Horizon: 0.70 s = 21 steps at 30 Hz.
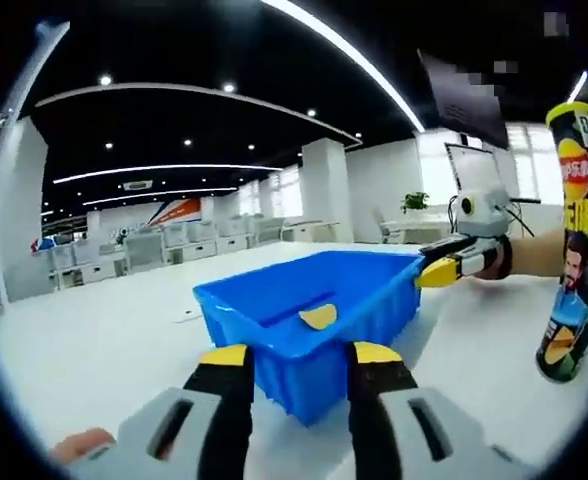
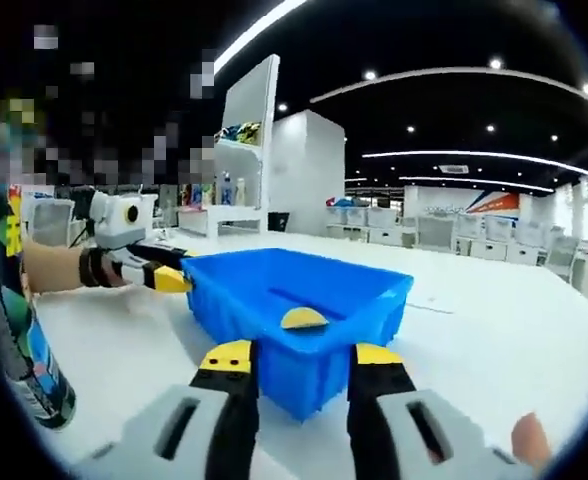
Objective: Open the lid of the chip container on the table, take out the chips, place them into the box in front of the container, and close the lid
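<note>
Both my claws face the blue box (image 1: 309, 320) from opposite sides, my left claw (image 1: 299, 358) and right claw (image 2: 304, 360) each parted and empty. One chip (image 1: 319, 317) lies inside. The chip container (image 1: 572, 240) stands upright near the surface's (image 1: 94, 350) edge, just beside the box, well clear.

A blue box (image 1: 309, 320) holding one chip (image 1: 319, 317) sits on a white bench (image 1: 94, 340), the left gripper (image 1: 301, 358) parted before it, the right gripper (image 1: 439, 270) at its rim, a chip container (image 1: 572, 245) upright beside
</note>
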Each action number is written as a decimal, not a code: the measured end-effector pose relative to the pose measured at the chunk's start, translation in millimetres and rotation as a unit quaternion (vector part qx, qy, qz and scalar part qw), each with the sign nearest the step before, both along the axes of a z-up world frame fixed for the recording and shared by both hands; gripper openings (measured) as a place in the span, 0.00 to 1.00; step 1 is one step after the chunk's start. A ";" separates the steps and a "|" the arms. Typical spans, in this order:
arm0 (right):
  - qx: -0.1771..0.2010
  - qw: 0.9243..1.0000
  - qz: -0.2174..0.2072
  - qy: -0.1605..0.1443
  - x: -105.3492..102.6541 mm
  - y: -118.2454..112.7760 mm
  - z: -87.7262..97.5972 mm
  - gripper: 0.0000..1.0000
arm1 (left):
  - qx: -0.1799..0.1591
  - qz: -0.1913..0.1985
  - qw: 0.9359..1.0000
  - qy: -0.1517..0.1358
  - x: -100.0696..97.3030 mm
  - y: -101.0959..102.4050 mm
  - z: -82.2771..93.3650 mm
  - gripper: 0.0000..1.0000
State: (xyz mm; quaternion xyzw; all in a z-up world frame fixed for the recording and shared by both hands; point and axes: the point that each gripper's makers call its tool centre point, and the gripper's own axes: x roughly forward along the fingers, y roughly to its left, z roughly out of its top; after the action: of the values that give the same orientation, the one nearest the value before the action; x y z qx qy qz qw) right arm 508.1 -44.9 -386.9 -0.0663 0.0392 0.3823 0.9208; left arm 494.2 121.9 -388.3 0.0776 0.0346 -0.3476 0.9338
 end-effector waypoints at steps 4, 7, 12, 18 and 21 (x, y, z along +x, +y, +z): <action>0.004 1.000 -0.001 0.002 1.4 -1.0 1.2 0.30 | 0.008 0.003 1.000 0.002 1.2 -0.7 1.6 0.36; 0.011 1.000 -0.001 0.001 4.2 -2.6 4.6 0.29 | 0.013 0.003 1.000 -0.005 1.4 -1.4 5.5 0.37; 0.020 1.000 -0.001 -0.017 7.5 -2.3 18.5 0.29 | 0.027 0.005 0.999 -0.024 4.6 -2.1 15.0 0.37; 0.017 0.999 -0.003 -0.033 26.2 -1.8 33.7 0.29 | 0.025 0.004 0.999 -0.033 26.9 -1.2 28.8 0.37; 0.014 0.999 -0.004 -0.038 39.4 -1.3 35.5 0.29 | 0.021 0.005 0.999 -0.027 42.0 0.0 27.7 0.37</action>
State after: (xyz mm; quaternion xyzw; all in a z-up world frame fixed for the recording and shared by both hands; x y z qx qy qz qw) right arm 547.5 -46.2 -351.4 -0.0674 -0.0010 0.3759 0.9242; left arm 536.2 121.9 -360.6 0.1069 0.0172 -0.3403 0.9341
